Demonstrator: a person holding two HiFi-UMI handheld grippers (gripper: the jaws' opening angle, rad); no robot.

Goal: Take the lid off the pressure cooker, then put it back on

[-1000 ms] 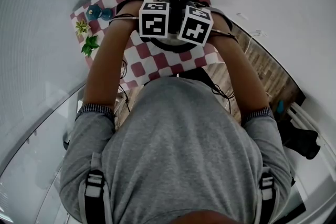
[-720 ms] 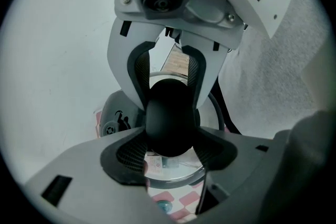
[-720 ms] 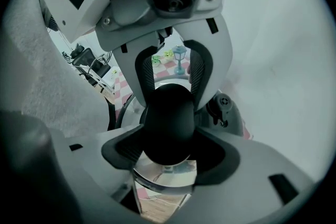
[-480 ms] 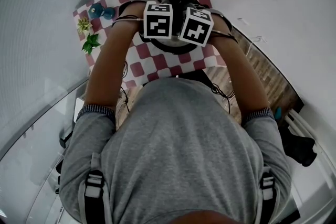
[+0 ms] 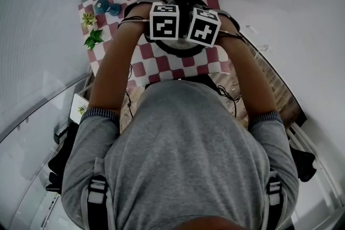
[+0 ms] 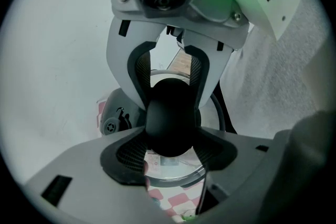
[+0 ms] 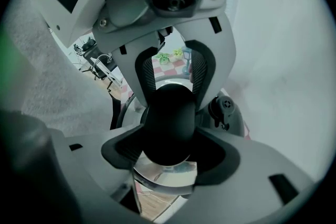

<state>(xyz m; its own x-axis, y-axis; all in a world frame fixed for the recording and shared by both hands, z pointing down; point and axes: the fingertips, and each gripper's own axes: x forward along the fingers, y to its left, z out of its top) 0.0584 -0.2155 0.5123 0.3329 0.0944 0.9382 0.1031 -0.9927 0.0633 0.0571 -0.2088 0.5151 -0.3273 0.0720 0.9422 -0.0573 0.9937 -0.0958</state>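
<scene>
Left gripper (image 6: 170, 150) and right gripper (image 7: 169, 153) meet from opposite sides over the pressure cooker (image 5: 179, 50), each with its jaws spread wide and its pads pressed on the black knob (image 6: 171, 117) of the lid (image 6: 173, 174). The lid appears seated on the cooker, on the checked cloth (image 5: 144, 56). The step is probably a twist of the lid, best done with even squeeze from both pairs and rotation about the knob's axis, without lifting until it turns free. Compared with a second ago, both marker cubes (image 5: 164, 21) remain above the cooker, the left one turned slightly squarer.
</scene>
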